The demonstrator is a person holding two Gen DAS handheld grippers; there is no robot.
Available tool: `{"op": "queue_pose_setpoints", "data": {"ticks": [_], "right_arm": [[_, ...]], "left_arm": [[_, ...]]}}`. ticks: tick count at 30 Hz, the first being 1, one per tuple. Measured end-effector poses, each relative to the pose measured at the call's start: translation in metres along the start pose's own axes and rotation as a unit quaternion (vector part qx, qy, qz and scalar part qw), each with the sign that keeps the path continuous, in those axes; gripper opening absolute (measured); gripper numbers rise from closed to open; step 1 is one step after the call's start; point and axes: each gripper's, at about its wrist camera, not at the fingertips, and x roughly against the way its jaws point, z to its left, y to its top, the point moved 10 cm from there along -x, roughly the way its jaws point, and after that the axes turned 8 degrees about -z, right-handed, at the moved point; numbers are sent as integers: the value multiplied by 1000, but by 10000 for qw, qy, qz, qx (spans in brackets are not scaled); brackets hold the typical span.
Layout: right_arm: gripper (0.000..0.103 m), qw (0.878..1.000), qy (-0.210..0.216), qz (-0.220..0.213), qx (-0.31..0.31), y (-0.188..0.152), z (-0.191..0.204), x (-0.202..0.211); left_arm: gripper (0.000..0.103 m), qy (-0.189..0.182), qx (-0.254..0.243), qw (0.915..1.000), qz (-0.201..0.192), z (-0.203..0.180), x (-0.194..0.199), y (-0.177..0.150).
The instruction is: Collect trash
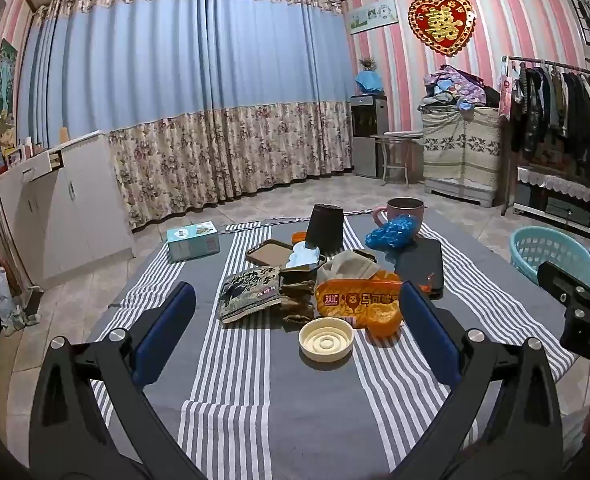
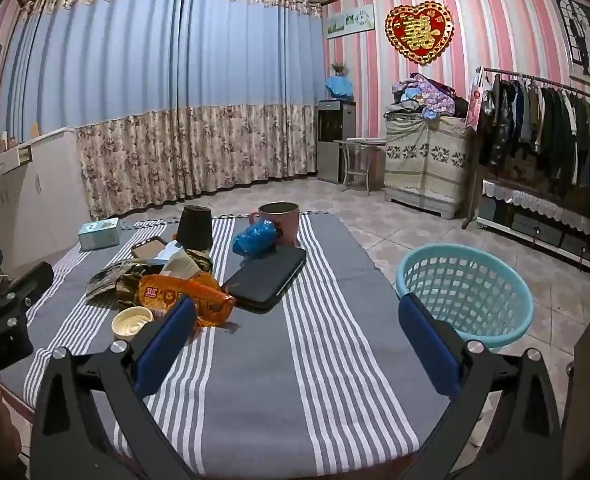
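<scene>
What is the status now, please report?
Left tongs and right tongs open, empty. Orange wrapper and cream lid untouched on table. Blue basket beside table, path clear.

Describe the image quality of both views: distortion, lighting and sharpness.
Left wrist view: strong fisheye bowing of the curtains, dark corner vignette, dim indoor light, the cream lid fairly sharp. Right wrist view: same bowing and vignette, the blue basket clear, distant clothes rack murky.

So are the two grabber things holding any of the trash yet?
No, nothing is held. The left gripper and the right gripper are both wide open above the striped cloth, with nothing pinched between their blue fingers.
</scene>
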Motion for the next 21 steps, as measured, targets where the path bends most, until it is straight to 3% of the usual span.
{"op": "queue_pose_setpoints", "data": {"ticks": [21], "right_arm": [[99,9999,-16,-70,-103,5,-5,4]], "left_arm": [[99,2,19,10000,-83,8,6,5]]}}
